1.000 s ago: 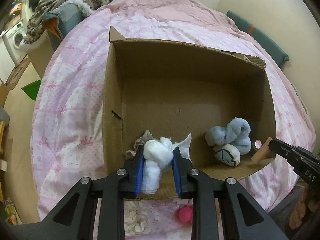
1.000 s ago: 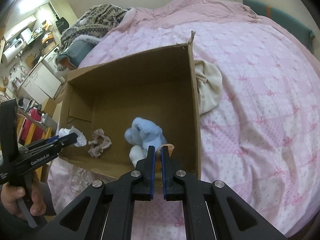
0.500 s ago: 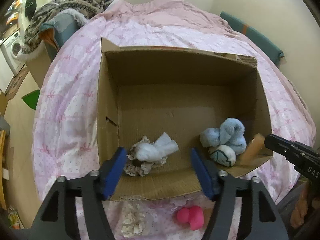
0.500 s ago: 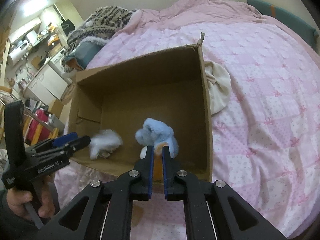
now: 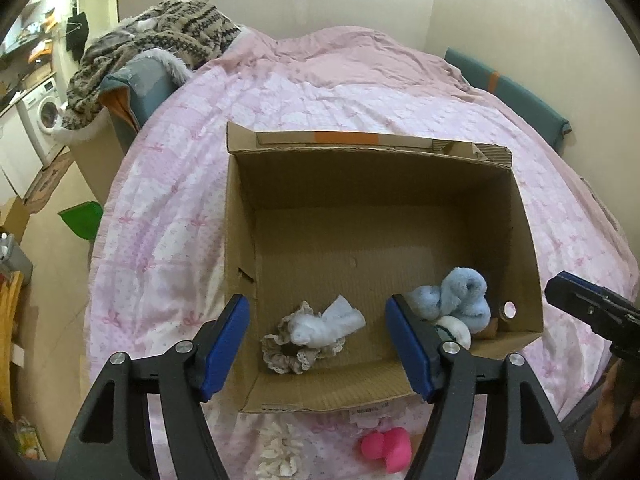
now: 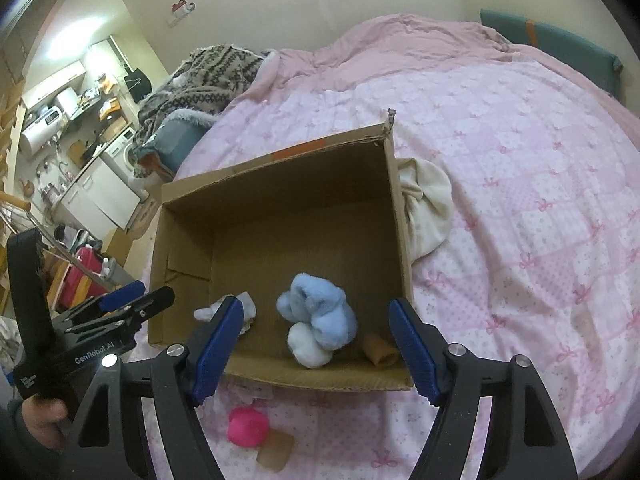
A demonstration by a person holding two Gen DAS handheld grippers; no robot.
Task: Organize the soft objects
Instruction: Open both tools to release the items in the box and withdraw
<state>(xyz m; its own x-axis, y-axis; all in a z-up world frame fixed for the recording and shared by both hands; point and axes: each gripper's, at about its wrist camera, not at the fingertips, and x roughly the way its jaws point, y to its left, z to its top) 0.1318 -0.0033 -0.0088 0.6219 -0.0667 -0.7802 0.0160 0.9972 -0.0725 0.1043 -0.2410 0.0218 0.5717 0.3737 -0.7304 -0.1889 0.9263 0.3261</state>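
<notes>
We hold the left gripper wide and empty, and the right gripper opening, empty, above the cardboard box. Inside lie the white sock and blue plush; reaching down for the pink toy outside it risks snagging the box's near wall.

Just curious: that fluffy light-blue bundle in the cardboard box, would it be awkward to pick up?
Probably not. The fluffy light-blue bundle looks plush, so it should squash under the pads. It is rolled up loosely, so it may flop or unroll. It likely weighs little.
</notes>
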